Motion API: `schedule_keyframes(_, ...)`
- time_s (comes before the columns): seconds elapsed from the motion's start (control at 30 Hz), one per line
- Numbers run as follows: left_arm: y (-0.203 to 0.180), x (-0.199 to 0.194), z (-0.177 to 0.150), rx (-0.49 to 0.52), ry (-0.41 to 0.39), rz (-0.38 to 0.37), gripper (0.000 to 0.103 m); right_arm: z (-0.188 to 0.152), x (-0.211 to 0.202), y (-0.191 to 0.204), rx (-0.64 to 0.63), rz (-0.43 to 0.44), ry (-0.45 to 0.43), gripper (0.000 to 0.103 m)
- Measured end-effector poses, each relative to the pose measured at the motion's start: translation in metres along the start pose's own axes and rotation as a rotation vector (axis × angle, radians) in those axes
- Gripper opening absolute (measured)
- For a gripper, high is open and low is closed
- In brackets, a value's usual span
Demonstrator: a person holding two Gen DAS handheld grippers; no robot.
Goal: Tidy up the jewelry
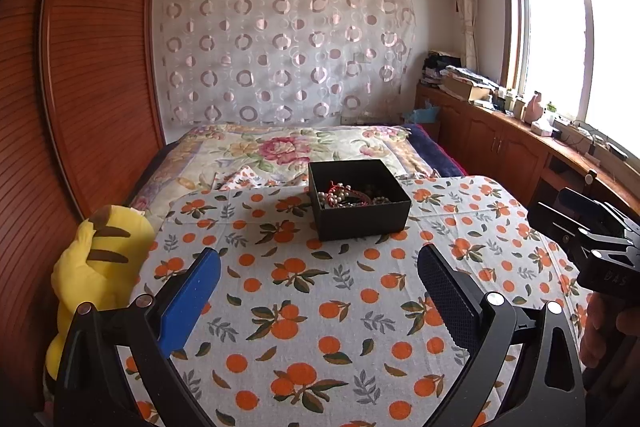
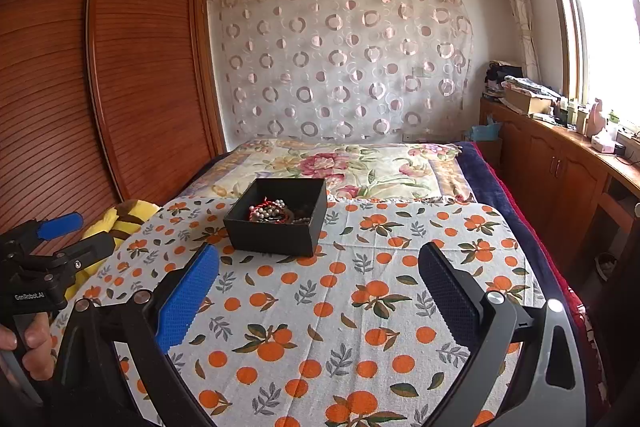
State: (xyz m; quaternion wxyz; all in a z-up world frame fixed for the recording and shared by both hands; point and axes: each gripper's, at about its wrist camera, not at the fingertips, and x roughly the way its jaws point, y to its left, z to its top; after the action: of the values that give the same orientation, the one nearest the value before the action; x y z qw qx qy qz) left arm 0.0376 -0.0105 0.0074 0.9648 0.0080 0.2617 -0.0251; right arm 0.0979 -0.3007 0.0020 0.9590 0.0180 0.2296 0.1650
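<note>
An open black box [image 1: 362, 217] stands on the orange-print cloth [image 1: 304, 311] and holds a tangle of jewelry [image 1: 348, 195]: white pearl beads, a red cord, dark beads. It also shows in the right wrist view [image 2: 276, 227] with the jewelry [image 2: 276, 213] inside. My left gripper [image 1: 320, 267] is open and empty, hovering over the cloth short of the box. My right gripper [image 2: 320, 263] is open and empty, also short of the box, right of the left one. The right gripper's body shows at the left view's edge [image 1: 592, 243]; the left gripper's body shows at the right view's edge [image 2: 44, 255].
A yellow striped plush toy [image 1: 100, 267] lies at the cloth's left edge. Behind the cloth is a floral quilt [image 1: 296, 151] on the bed. A wooden wardrobe [image 1: 80, 87] stands at the left and a low wooden cabinet [image 1: 520, 143] with clutter runs under the window at right.
</note>
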Motion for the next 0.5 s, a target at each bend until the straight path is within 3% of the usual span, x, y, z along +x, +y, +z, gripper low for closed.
schedule_keyframes(0.5,-0.0028,-0.0023,0.0011,-0.005,-0.012,0.001,0.095,-0.0012,-0.0046,-0.0009,-0.002,-0.005,-0.016,0.1)
